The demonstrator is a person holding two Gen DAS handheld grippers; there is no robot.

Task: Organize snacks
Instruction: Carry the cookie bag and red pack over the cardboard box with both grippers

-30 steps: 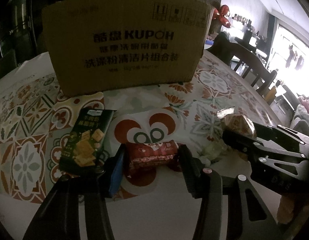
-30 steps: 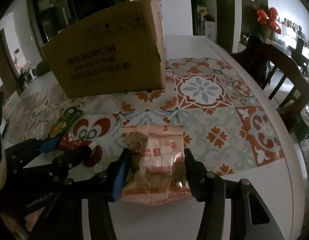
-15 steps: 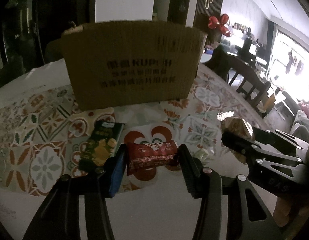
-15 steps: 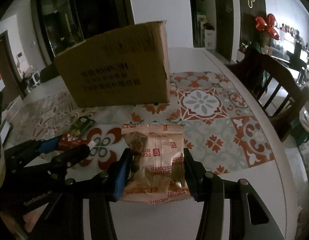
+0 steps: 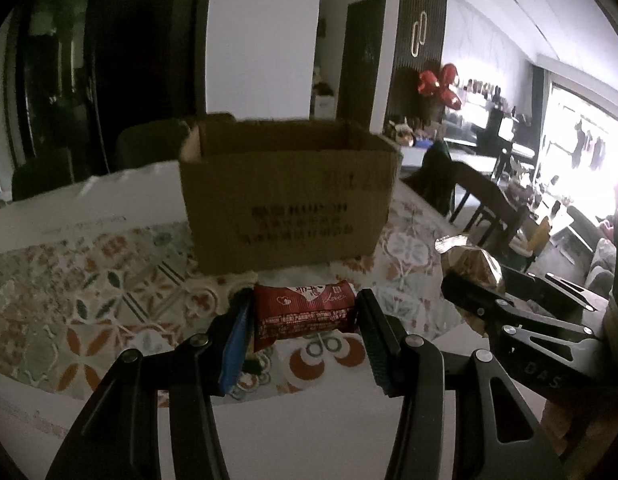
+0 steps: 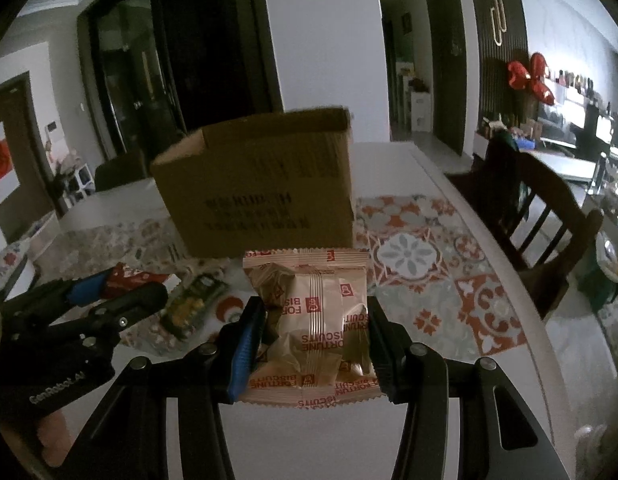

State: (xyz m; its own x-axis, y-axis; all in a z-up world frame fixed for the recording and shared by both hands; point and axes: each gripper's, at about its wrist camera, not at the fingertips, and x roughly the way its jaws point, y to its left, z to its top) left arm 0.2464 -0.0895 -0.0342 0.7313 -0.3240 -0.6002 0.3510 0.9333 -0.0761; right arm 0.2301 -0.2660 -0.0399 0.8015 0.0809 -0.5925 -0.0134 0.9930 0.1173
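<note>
Step in hand: carry phase, by my reading; both packets are up off the table and face the open cardboard box (image 5: 287, 196).
Left gripper (image 5: 305, 334): clamped on a red snack packet (image 5: 303, 314), which spans the gap between the two pads and sticks out a little ahead of them.
Right gripper (image 6: 315, 344): closed on a pale fortune biscuit packet (image 6: 309, 328), pinched across its width, its crinkled ends showing before and behind the pads.
Box: straight ahead of both grippers and just beyond their tips, top open (its inside is too dark to read from either view).
Left behind: a green snack packet (image 6: 193, 306) lies flat on the patterned tablecloth (image 6: 425, 276), below and to the left of the right gripper, between the two tools.
Next move: judged, each packet needs lifting clear of the near box wall, then forward over the opening, then release; the rim looks roughly level with the packets, so more height first.
Risk: a low approach may catch a packet on the cardboard edge.
</note>
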